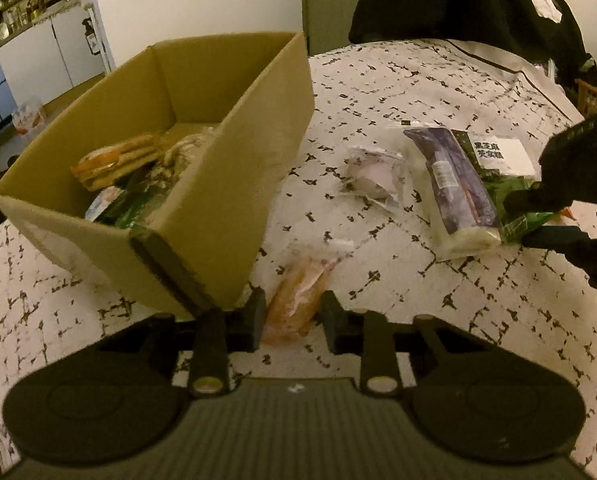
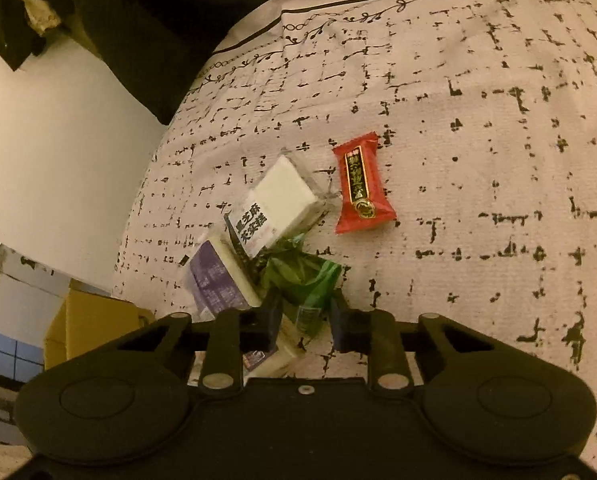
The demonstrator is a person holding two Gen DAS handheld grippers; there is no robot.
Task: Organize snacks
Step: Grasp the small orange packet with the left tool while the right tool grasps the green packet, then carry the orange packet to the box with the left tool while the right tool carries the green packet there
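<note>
**Snacks gripped on both sides, box alongside**

Your left hand-held gripper [image 1: 292, 314] is clenched on an orange snack packet [image 1: 296, 300] lying on the patterned cloth [image 1: 418, 88] that covers the surface. Just to its left stands the open cardboard box [image 1: 234, 152], with several packets already inside. Your right hand-held gripper [image 2: 306, 316] is clamped on the crumpled green wrapper [image 2: 302, 276]. Touching that wrapper lie a purple-labelled white pack [image 2: 218, 280] and a white pack with black lettering [image 2: 274, 208]. A red candy packet [image 2: 362, 184] lies a little apart, beyond them.
</note>
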